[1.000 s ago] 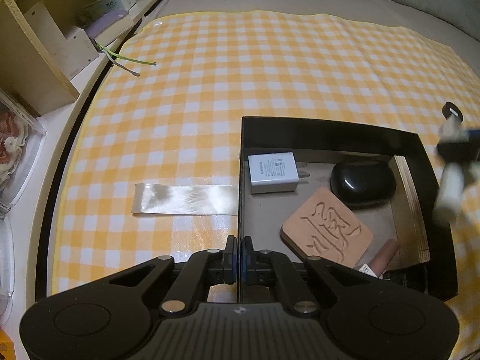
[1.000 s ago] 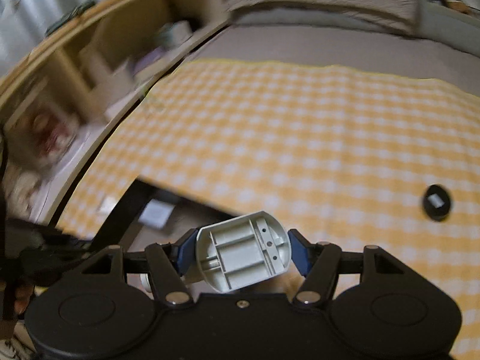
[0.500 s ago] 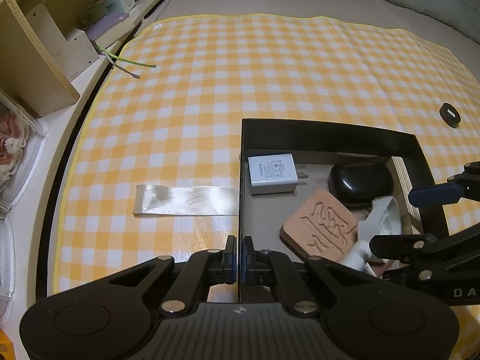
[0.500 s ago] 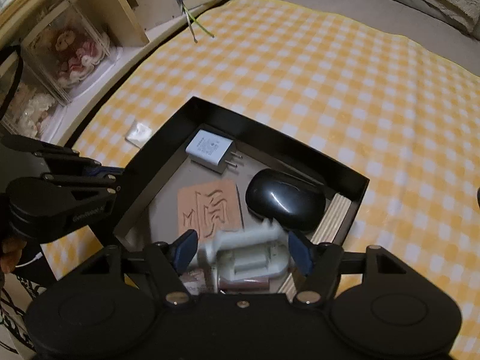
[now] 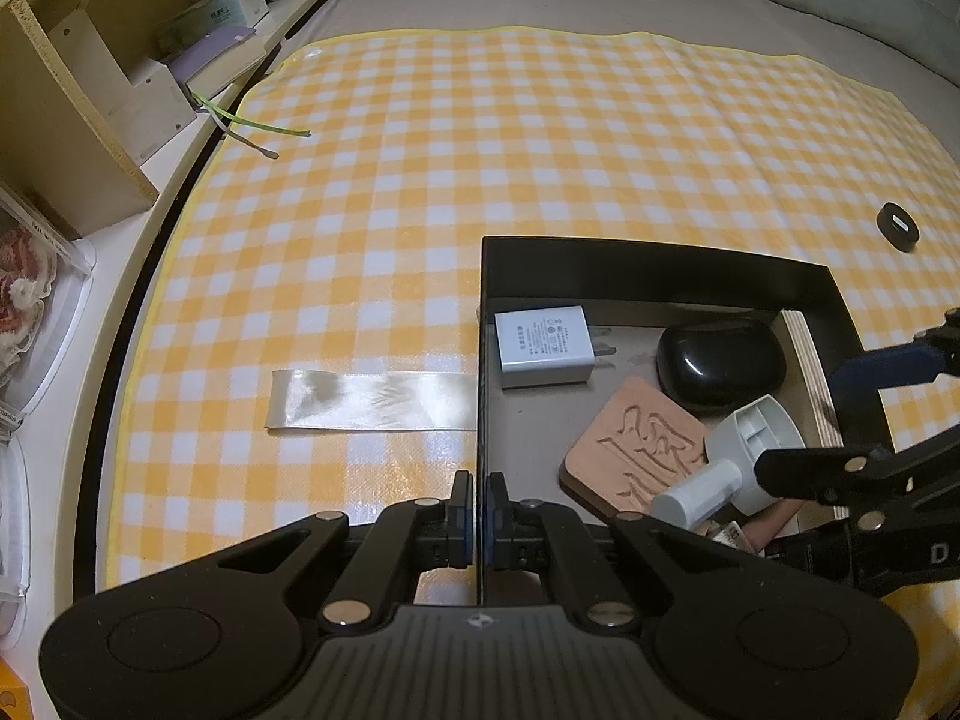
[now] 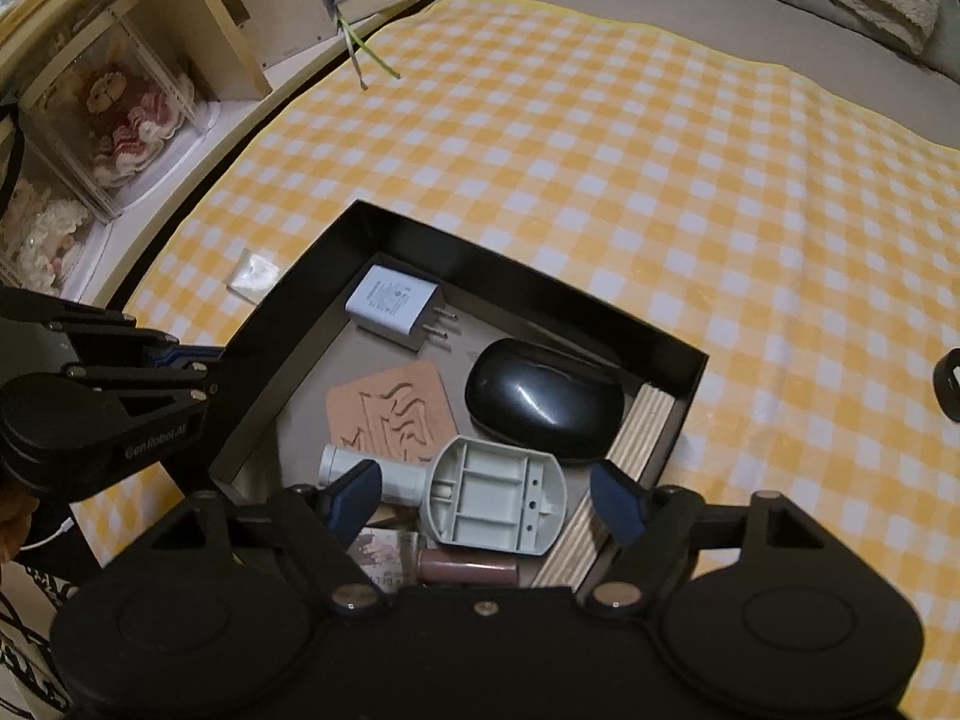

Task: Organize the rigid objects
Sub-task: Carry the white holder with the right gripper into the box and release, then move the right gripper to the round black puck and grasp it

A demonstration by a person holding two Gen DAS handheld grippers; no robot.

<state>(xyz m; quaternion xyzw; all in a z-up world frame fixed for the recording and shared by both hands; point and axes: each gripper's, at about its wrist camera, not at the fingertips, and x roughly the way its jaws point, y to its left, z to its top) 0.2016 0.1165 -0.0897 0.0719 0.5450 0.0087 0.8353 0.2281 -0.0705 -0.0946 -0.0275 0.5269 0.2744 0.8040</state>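
Right gripper point(image 6: 486, 495) hovering spread wide over grey plastic part point(image 6: 474, 501) in black tray point(image 6: 516, 276); left gripper point(image 5: 478, 510) pinching tray wall.

surface: bed point(image 5: 540, 0), grey sheet, with a yellow-and-white checked mat point(image 5: 540, 138) spread over it
box point(image 5: 660, 267): black, open-topped, on the mat at 5 o'clock in the left view
tape point(image 5: 369, 401): shiny strip flat on the mat, touching the box's 9 o'clock wall
ring point(image 5: 897, 227): small, black, on the mat at 2 o'clock of the box, well apart
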